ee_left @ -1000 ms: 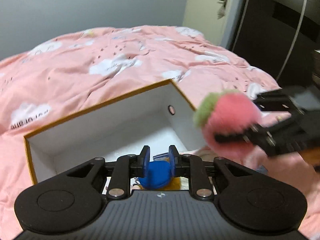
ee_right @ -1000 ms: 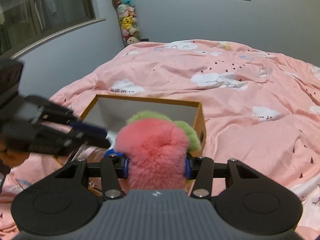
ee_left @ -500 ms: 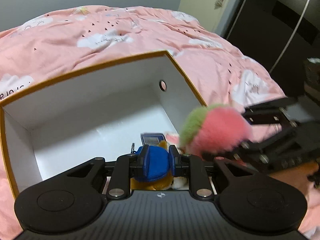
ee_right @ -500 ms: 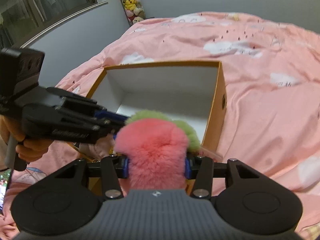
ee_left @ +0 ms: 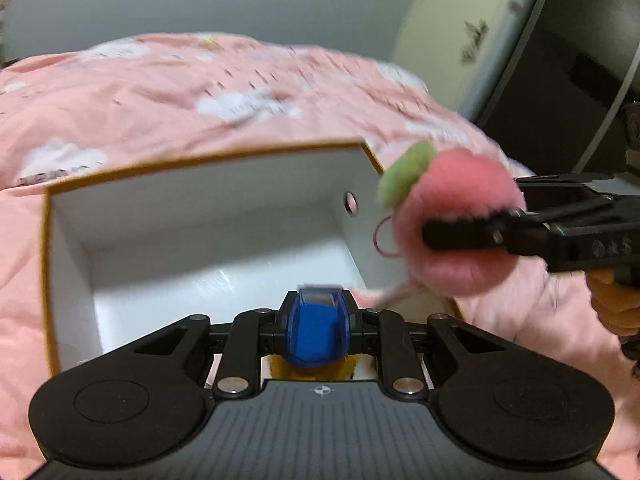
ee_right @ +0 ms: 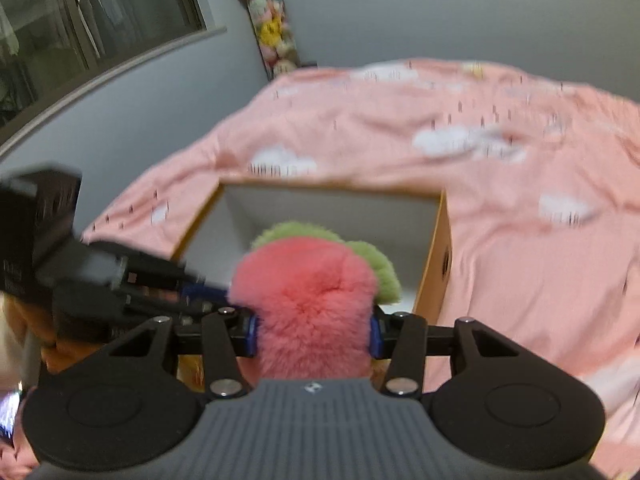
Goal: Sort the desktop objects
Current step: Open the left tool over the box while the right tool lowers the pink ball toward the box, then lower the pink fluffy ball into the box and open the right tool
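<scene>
Left claw [ee_left: 316, 330] is clamped on a small blue-topped toy [ee_left: 314, 336] with a yellow-orange part showing under it, its pads pressing both sides. Just ahead of and below this claw lies the open box [ee_left: 208, 160], white inside with an orange-brown rim, a round finger hole in its right wall; its white floor is bare where it shows. The box sits on a bed covered by a pink duvet [ee_left: 160, 92] printed with white clouds.

Right claw [ee_right: 313, 332] is clamped on a fluffy pink plush ball [ee_right: 308, 304] with green fuzzy leaves on its far end (strawberry-like). From the left wrist view this ball [ee_left: 456, 220] hangs to the right of the left claw, over the box's right wall, with a thin loop cord dangling from it. A hand [ee_left: 616, 304] grips the right tool's handle further right.

Compared with half a second ago, the plush ball sits higher and further right, back above the box's right rim instead of low beside the blue toy; the box looks smaller and further off in both views, and both pictures are smeared by motion. Both grips are unchanged.

Dark print on one cloud of the duvet is too blurred to read.
</scene>
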The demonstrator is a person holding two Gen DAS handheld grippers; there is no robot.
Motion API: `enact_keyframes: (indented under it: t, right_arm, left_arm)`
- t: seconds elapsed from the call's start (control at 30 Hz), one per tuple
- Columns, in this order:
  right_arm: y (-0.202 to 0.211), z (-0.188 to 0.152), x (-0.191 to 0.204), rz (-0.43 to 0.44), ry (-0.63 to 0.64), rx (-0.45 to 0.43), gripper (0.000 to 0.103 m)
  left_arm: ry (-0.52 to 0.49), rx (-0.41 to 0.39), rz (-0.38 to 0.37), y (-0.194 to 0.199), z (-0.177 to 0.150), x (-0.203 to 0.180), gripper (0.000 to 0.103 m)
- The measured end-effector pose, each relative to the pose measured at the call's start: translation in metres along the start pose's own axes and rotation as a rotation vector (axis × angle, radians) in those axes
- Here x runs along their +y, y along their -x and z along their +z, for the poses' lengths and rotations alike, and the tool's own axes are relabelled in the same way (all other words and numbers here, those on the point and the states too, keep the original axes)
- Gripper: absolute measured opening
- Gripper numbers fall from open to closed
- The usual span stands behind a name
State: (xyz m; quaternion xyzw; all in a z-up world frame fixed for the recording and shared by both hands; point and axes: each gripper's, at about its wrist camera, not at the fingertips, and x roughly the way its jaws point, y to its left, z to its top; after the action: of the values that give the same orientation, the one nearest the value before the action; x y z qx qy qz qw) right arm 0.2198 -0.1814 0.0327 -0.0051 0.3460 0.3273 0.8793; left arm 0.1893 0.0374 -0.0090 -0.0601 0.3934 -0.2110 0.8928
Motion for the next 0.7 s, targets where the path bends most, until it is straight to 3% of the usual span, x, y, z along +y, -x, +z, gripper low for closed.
enact_keyframes:
  t: [0.07, 0.2, 0.27, 0.37, 0.5, 0.7]
  right_arm:
    - [-0.003, 0.011, 0.002, -0.003, 0.016, -0.022, 0.050]
    - [-0.026, 0.021, 0.009, -0.010, 0.044, 0.006, 0.051]
    - [-0.047, 0.018, 0.014, -0.082, 0.087, 0.054, 0.051]
    - [-0.078, 0.006, 0.019, -0.207, 0.181, 0.122, 0.051]
    - [-0.097, -0.007, 0.019, -0.265, 0.269, 0.193, 0.051]
    - [-0.106, -0.016, 0.022, -0.359, 0.390, 0.208, 0.054]
  left_arm:
    - [0.034, -0.052, 0.033, 0.013, 0.000, 0.001, 0.022]
    - [0.096, -0.068, 0.239, 0.027, -0.005, -0.003, 0.022]
    - [0.117, -0.069, 0.292, 0.030, -0.011, -0.005, 0.022]
    - [0.158, -0.066, 0.335, 0.031, -0.021, -0.008, 0.022]
    - [0.182, -0.069, 0.393, 0.028, -0.031, -0.013, 0.022]
    - [0.197, -0.080, 0.410, 0.035, -0.047, -0.022, 0.024]
